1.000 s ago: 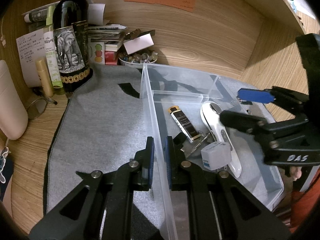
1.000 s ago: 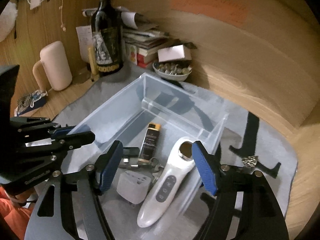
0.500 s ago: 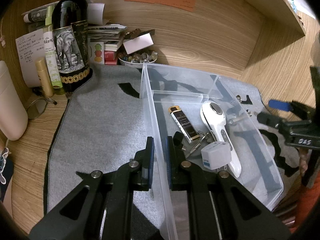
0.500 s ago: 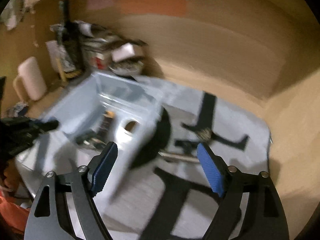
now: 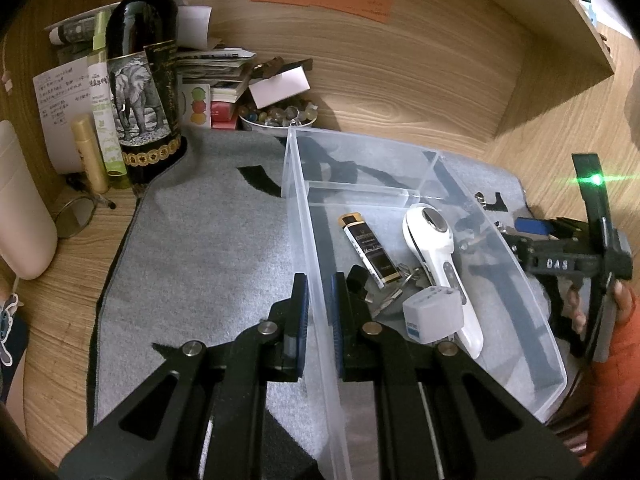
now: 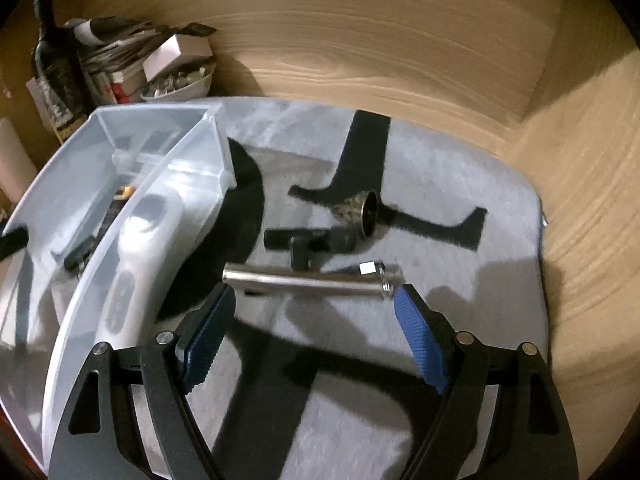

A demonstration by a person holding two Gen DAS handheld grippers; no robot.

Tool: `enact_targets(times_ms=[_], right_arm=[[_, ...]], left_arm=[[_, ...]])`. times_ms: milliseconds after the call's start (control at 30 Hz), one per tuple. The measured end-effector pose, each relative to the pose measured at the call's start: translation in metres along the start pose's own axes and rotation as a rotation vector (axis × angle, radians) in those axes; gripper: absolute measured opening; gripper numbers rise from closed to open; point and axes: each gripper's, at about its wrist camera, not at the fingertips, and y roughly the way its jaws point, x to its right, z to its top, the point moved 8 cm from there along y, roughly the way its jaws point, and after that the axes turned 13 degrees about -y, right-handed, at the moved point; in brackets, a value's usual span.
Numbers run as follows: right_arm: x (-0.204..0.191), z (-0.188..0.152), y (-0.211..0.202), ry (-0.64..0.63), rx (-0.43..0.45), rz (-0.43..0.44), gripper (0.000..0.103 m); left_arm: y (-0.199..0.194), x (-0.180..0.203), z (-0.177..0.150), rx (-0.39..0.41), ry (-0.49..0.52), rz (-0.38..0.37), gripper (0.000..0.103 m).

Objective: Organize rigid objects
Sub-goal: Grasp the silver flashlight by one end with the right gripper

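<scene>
My left gripper [image 5: 318, 300] is shut on the near left wall of the clear plastic bin [image 5: 304, 208], one finger on each side. In the bin lie a white handheld device [image 5: 440, 256], a black and gold lighter [image 5: 366, 246], a white cube adapter [image 5: 432, 316] and keys [image 5: 404, 280]. My right gripper [image 6: 316, 328] is open and empty over the grey mat, just before a silver tube [image 6: 308, 278]. Behind the tube lie a black T-shaped part [image 6: 300, 242] and a small dark ring-shaped piece [image 6: 362, 210]. The bin [image 6: 132, 216] stands left of them.
A wine bottle [image 5: 140, 80], a green tube [image 5: 102, 92], stacked books [image 5: 212, 68] and a bowl of stones [image 5: 276, 114] stand at the back left against the wooden wall. A beige cylinder [image 5: 20, 216] stands at far left. The grey mat [image 6: 440, 200] ends near the right wall.
My right gripper has swung out of the bin to the right and now hangs over the mat by the silver tube. My left gripper has kept its hold on the bin wall.
</scene>
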Motion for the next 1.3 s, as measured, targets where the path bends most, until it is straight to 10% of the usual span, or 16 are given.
enact_targets(times_ms=[1067,1300], right_arm=[[-0.009,0.001,0.043,-0.127,-0.093,0.107,0.086],[-0.016,-0.017,0.025,-0.099,-0.062,0.071,0.060]], left_arm=[[0.000,0.000,0.001,0.000,0.002,0.009,0.011],[0.000,0.000,0.001,0.000,0.004,0.010,0.011]])
